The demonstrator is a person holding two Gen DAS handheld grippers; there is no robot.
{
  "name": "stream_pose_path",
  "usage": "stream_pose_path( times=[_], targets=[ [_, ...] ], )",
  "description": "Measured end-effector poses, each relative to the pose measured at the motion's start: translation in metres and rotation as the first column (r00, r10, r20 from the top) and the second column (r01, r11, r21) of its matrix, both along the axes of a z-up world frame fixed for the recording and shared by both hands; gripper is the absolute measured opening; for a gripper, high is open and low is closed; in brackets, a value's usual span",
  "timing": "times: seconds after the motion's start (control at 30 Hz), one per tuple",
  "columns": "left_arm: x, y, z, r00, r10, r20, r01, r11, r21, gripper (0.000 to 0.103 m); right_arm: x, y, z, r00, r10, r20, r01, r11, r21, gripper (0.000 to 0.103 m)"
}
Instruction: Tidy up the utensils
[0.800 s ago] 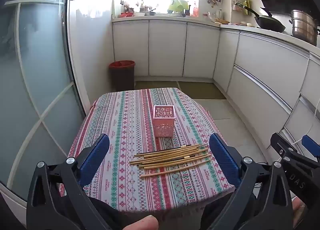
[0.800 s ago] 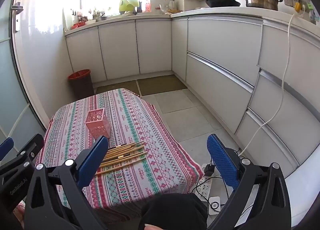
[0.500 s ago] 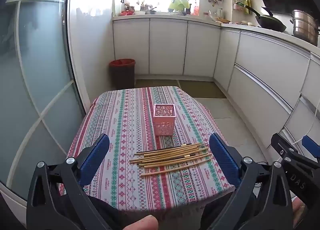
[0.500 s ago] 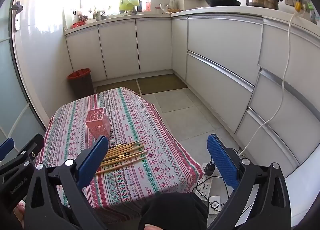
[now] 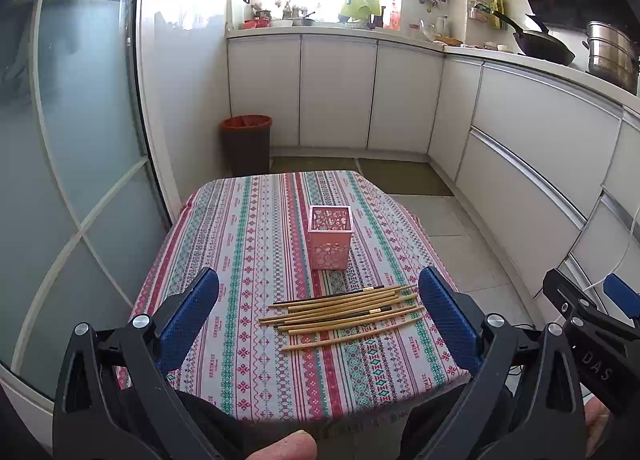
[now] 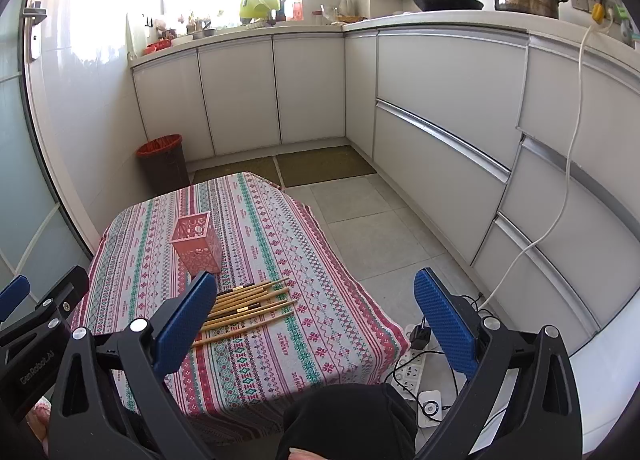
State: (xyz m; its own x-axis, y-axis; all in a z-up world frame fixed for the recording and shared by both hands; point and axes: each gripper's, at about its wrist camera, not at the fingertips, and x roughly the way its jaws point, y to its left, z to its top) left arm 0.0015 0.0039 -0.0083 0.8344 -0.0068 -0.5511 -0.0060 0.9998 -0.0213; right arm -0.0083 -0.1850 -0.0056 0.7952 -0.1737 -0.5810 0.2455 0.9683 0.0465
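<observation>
Several wooden chopsticks (image 5: 345,310) lie side by side on a table with a striped patterned cloth (image 5: 248,244). A pink perforated square holder (image 5: 329,236) stands upright just behind them, empty as far as I can see. My left gripper (image 5: 318,300) is open and empty, held above the table's near edge in front of the chopsticks. My right gripper (image 6: 316,302) is open and empty, to the right of the table over its right edge. The chopsticks (image 6: 248,310) and holder (image 6: 197,243) show at lower left in the right wrist view.
A red-lined waste bin (image 5: 247,144) stands on the floor behind the table. White cabinets (image 6: 440,100) run along the back and right. A power strip with cables (image 6: 416,360) lies on the floor right of the table. A glass door (image 5: 60,140) is at left.
Both grippers stay open and nearly still. The table and chopsticks sit very slightly lower in the views.
</observation>
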Motion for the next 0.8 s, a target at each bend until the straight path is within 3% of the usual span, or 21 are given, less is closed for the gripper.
stream_pose_path(
  times=[0.8],
  targets=[
    [0.0012, 0.0000, -0.0075, 1.000, 0.005, -0.005, -0.005, 1.000, -0.002, 0.096, -0.0004, 0.0029, -0.0037, 1.000, 0.003, -0.005, -0.003, 1.000, 0.000, 0.096]
  ],
)
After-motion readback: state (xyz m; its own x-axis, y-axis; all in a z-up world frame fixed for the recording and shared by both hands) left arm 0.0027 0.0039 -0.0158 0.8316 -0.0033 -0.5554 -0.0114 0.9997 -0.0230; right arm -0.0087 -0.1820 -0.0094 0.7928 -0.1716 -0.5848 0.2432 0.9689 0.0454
